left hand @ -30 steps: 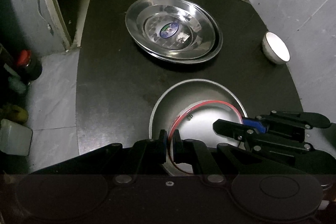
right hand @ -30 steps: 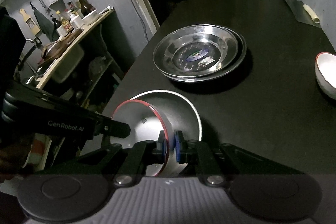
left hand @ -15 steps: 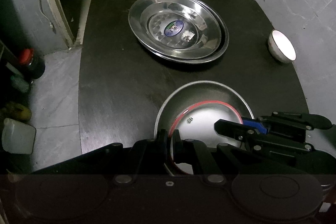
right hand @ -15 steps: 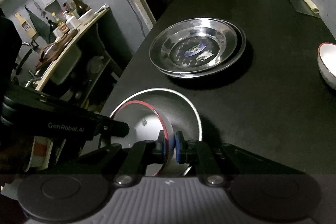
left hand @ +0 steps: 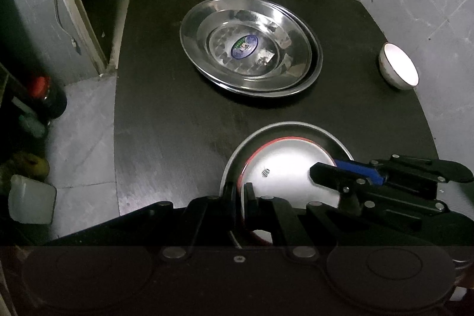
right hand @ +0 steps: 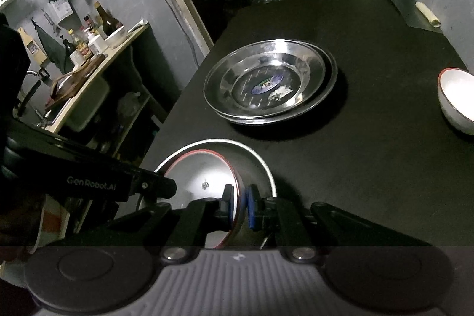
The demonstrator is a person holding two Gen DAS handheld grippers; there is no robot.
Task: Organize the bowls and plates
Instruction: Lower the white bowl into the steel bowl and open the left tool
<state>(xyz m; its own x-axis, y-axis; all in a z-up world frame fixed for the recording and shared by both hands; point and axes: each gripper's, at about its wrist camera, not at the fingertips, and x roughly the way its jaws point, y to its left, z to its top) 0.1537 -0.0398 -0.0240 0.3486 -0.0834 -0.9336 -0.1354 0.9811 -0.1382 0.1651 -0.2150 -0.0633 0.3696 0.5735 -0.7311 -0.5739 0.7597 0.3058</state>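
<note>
Black tabletop [left hand: 183,120] fills our view, and we count two grippers, two steel plates and two white bowls on it. Nearest us, one red-rimmed white bowl [left hand: 284,168] sits inside a grey-rimmed dish [left hand: 266,128]; our left gripper [left hand: 240,193] is clamped on its near-left rim and our right gripper [right hand: 238,205] pinches the opposite rim. Farther back, the two steel plates [left hand: 251,49] lie stacked mid-table. One more small white bowl [left hand: 398,65] stands alone near the right edge.
</note>
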